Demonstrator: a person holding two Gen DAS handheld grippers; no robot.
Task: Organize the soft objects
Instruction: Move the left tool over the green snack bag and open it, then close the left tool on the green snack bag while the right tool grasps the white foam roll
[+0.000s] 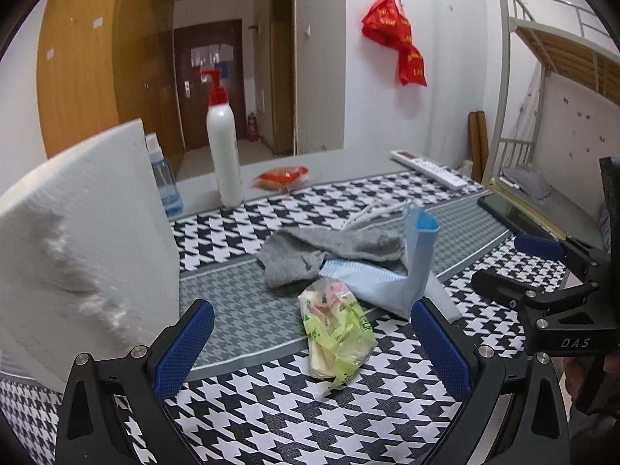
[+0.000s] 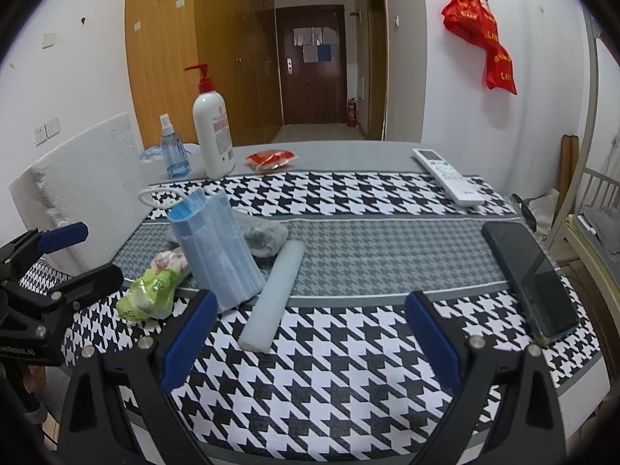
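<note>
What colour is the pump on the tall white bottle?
Red; the pump shows best in the right wrist view.

A: Even indoor light is filling both views; shadows are staying soft.
B: Fisheye is bending the edges, corners are going black, and the white foam board (image 1: 77, 240) is blurring.

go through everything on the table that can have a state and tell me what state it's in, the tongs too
left tongs: open, empty
right tongs: open, empty
face mask: folded, standing up
grey sock: crumpled, lying flat
green tissue pack: lying flat
phone: screen dark
foam stick: lying flat
pump bottle: upright
</note>
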